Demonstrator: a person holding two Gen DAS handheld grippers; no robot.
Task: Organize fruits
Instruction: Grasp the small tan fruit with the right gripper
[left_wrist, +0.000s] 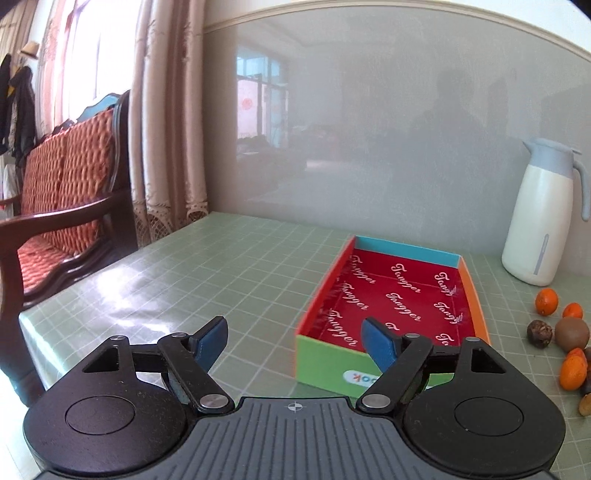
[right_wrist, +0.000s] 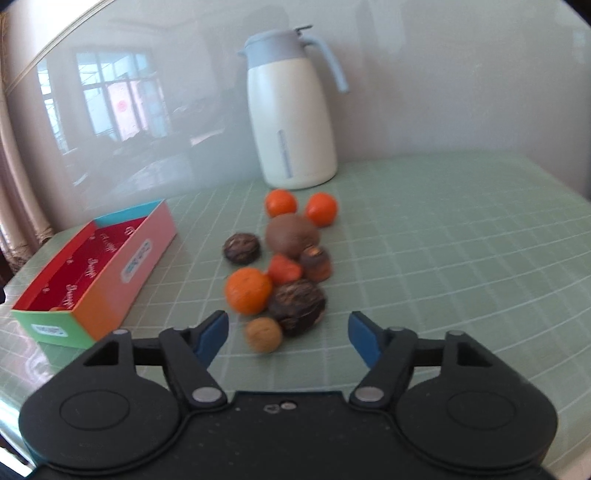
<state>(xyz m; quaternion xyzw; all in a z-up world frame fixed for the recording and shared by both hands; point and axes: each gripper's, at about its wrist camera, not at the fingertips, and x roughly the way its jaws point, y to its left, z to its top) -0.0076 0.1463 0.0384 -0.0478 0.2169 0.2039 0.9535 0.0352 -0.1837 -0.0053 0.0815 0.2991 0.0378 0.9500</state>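
Both grippers' fingers (left_wrist: 212, 338) (right_wrist: 360, 334) apart, empty; box (left_wrist: 325, 360) near table (left_wrist: 166, 266) edge, open cloth right of fruit pile (right_wrist: 280, 266).

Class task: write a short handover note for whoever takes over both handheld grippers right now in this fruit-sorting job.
Left gripper: open, empty, in front of the colourful cardboard box with red lining.
Right gripper: open, empty, facing the pile of oranges, brown kiwi and dark nuts; the small tan walnut is nearest.
Done: one small orange item seems to show in the box's near corner.
Left: the whole pile on the green checked tablecloth.
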